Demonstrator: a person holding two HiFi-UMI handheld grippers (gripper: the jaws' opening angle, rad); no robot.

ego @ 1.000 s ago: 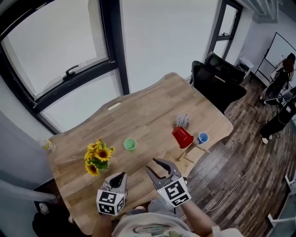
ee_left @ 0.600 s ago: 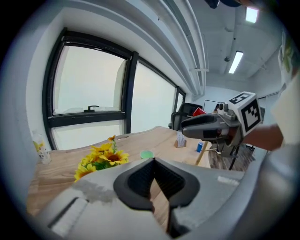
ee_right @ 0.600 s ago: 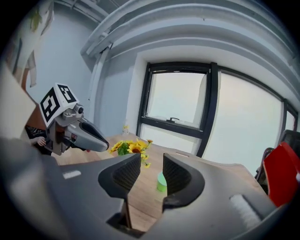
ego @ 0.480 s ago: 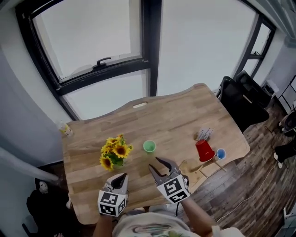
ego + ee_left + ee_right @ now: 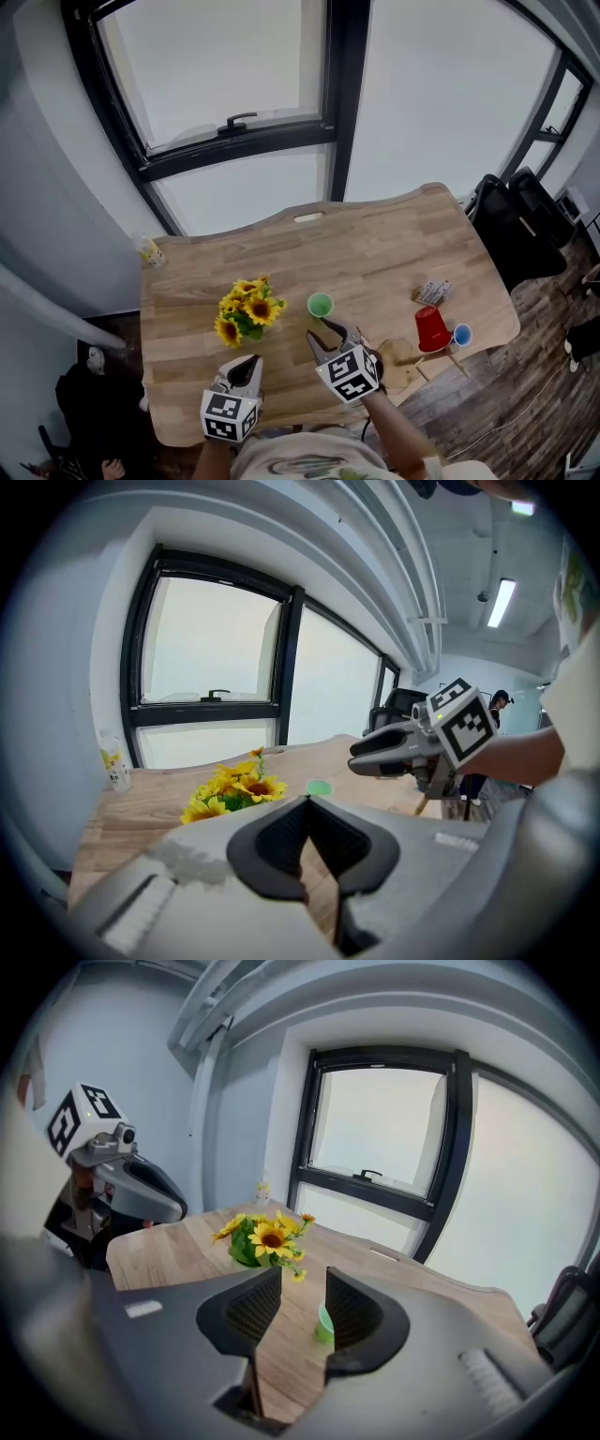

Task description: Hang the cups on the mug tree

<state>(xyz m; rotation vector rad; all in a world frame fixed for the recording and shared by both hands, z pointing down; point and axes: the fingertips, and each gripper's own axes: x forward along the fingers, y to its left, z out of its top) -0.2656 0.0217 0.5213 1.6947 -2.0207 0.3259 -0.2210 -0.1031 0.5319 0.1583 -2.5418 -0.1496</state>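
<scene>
The green cup (image 5: 320, 305) is positioned upright on the counter (image 5: 375, 244), near the sunflowers (image 5: 248, 311). The red cup (image 5: 432, 329) and the blue cup (image 5: 462, 334) are located at the mug tree (image 5: 409, 356), by the counter's right edge. The right tool (image 5: 325, 336) is held with its jaws apart and empty, short of the green cup. The left tool (image 5: 246, 368) is closed on nothing.

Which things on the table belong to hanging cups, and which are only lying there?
For the job: green cup, red cup, blue cup, mug tree.
Lying about: sunflowers, small bottle, small box.
</scene>
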